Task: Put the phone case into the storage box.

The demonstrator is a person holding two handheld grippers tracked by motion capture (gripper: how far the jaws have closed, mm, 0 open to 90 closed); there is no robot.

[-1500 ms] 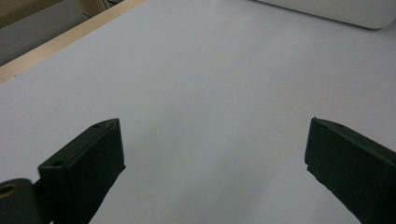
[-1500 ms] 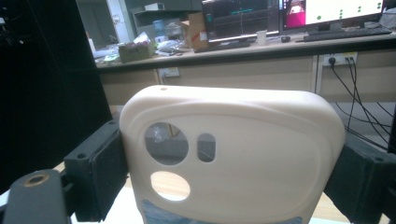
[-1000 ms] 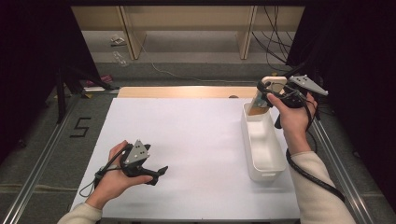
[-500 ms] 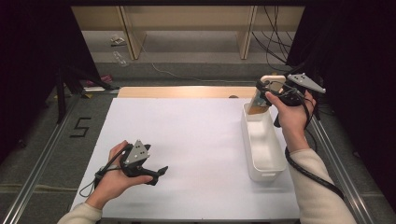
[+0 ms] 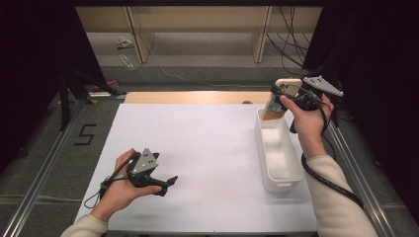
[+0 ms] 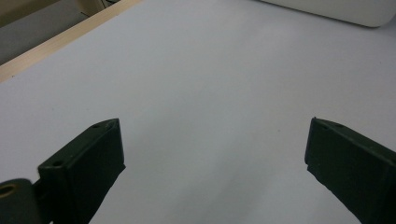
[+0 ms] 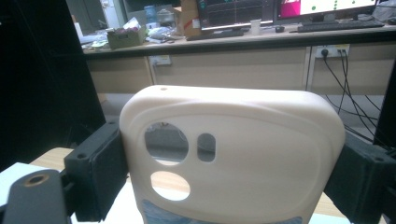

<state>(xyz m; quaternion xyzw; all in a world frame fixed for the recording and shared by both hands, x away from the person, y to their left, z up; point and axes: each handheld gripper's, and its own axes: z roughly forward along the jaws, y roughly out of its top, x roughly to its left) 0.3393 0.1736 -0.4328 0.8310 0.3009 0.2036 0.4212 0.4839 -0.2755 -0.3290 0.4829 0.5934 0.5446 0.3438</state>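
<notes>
Phone case (image 7: 233, 154), cream: pinched by its sides in the right gripper (image 5: 291, 101), above the white bin's (image 5: 279, 163) far end, tabletop's (image 5: 207, 143) far right corner. Left gripper (image 5: 165, 183): fingers spread, near left edge.

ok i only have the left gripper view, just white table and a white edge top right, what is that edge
Observer: The edge belongs to a white bin standing on the white table, on its right side.
Operator: is anything in it
Observer: In the high view its inside looks empty.
Operator: what's the right hand doing
Observer: The right gripper is closed on a cream phone case, one jaw on each side edge.
Operator: where is the case relative to the bin
Observer: It hangs above the bin's far end, upright.
</notes>
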